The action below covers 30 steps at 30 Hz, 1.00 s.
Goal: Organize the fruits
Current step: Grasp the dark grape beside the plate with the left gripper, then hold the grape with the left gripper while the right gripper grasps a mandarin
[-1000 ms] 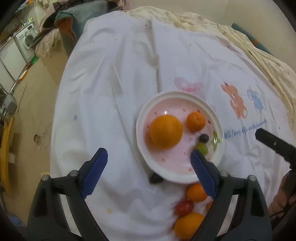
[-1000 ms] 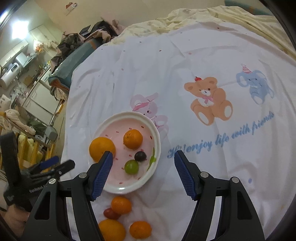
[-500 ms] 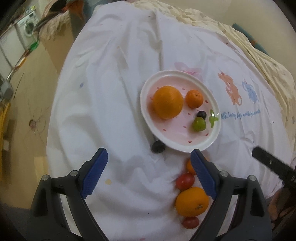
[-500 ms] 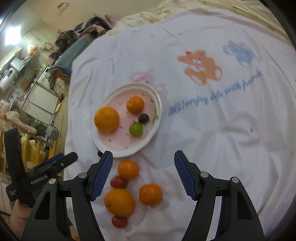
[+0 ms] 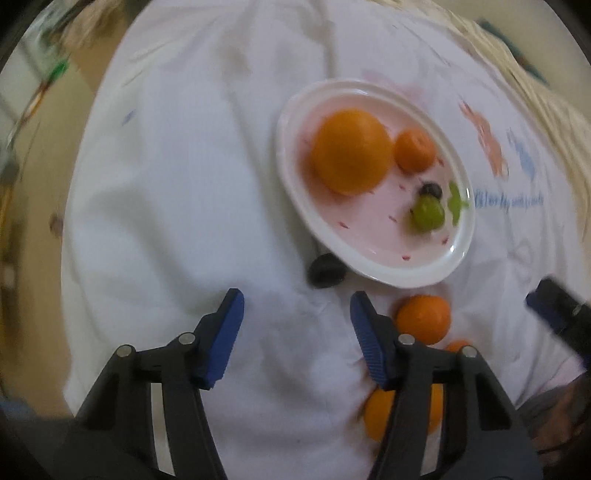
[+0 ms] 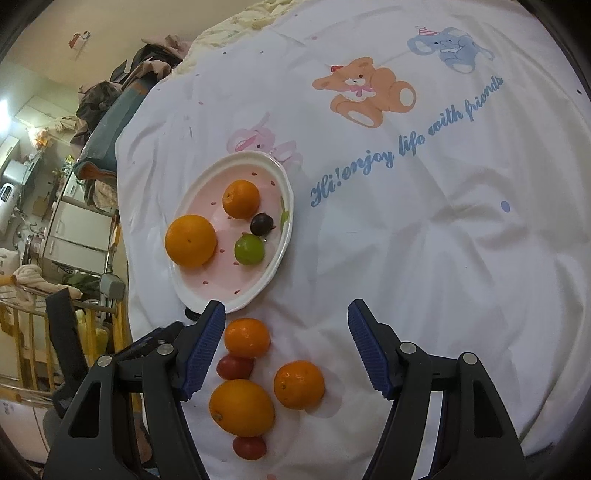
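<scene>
Both grippers now sit lower over the cloth (image 6: 406,240), the left gripper (image 5: 295,332) just narrowed on nothing, the right gripper (image 6: 286,343) apart and empty; four fruits lie on the plate (image 6: 273,266), while five (image 6: 247,338) wait just below and a dark grape (image 5: 325,271) touches its rim.

Beige walls (image 6: 110,22), white cabinets (image 6: 79,229) and heaped clothes (image 6: 122,81) flank a tan floor (image 5: 33,155).

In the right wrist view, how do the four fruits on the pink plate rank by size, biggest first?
1. Big orange
2. Small orange
3. Green grape
4. Dark grape

All sit close together on the plate, so nearness hardly skews this.
</scene>
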### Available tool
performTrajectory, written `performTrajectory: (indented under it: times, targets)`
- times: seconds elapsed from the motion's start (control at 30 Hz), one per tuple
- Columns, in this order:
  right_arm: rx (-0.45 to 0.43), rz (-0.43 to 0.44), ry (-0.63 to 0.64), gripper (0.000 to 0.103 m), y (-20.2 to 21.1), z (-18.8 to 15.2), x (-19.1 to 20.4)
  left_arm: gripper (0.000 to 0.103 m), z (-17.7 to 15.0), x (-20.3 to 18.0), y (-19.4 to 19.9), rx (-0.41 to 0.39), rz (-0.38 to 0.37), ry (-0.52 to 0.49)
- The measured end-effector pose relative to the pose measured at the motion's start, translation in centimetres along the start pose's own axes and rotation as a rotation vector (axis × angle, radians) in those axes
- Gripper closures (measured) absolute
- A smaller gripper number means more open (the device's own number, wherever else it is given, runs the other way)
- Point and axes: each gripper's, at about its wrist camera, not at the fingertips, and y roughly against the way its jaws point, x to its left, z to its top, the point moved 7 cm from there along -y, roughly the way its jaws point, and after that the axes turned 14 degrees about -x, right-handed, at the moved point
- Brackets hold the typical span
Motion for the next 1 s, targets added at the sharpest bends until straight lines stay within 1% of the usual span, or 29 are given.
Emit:
performTrajectory:
  times: [0.07, 0.13, 0.17, 0.23, 0.27, 0.3, 0.37, 0.43, 0.47, 0.5, 0.67, 0.83, 0.9, 1.0]
  targets:
    - [0.001, 0.0, 0.002, 0.031, 0.0, 0.1, 0.0, 0.049, -0.3, -1.4, -0.6, 0.003, -0.002, -0.083]
    - [0.007, 0.002, 0.011, 0.031, 0.0, 0.0, 0.1, 0.055, -0.5, -2.4, -1.1, -0.01, 0.023, -0.184]
    - [0.007, 0.002, 0.018, 0.031, 0.0, 0.0, 0.2, 0.058, -0.5, -2.6, -1.2, -0.014, 0.032, -0.208]
    - [0.003, 0.004, 0.033, 0.031, 0.1, -0.1, 0.5, 0.058, -0.2, -3.0, -1.5, -0.025, 0.034, -0.229]
    - [0.001, 0.005, 0.042, 0.031, 0.2, -0.1, 0.7, 0.062, -0.1, -3.1, -1.7, -0.033, 0.037, -0.237]
    - [-0.001, 0.006, 0.052, 0.031, 0.3, -0.1, 0.8, 0.069, 0.0, -3.4, -1.9, -0.036, 0.037, -0.246]
    - [-0.003, 0.002, 0.068, 0.031, 0.3, -0.2, 0.9, 0.069, 0.0, -3.7, -2.3, -0.035, 0.046, -0.266]
    - [-0.003, -0.003, 0.074, 0.031, 0.3, -0.2, 0.8, 0.071, -0.1, -3.8, -2.4, -0.035, 0.051, -0.272]
    - [-0.001, -0.005, 0.072, 0.031, 0.3, -0.3, 0.6, 0.079, -0.1, -3.8, -2.3, -0.032, 0.056, -0.273]
    - [0.002, -0.007, 0.069, 0.031, 0.2, -0.3, 0.5, 0.084, 0.0, -3.6, -2.4, -0.028, 0.064, -0.275]
    - [0.012, -0.008, 0.073, 0.031, -0.2, -0.3, 0.5, 0.085, 0.1, -3.3, -2.1, -0.016, 0.049, -0.256]
    - [0.015, -0.021, 0.087, 0.031, -0.1, -0.5, 0.4, 0.085, -0.3, -2.8, -0.9, -0.003, 0.042, -0.227]
    - [0.037, -0.025, 0.088, 0.031, -0.3, -0.8, 0.2, 0.085, -0.5, -2.5, -0.5, 0.0, 0.036, -0.212]
    - [0.092, -0.035, 0.098, 0.031, -1.0, -2.1, 0.0, 0.085, -0.7, -1.7, 0.5, 0.001, 0.022, -0.169]
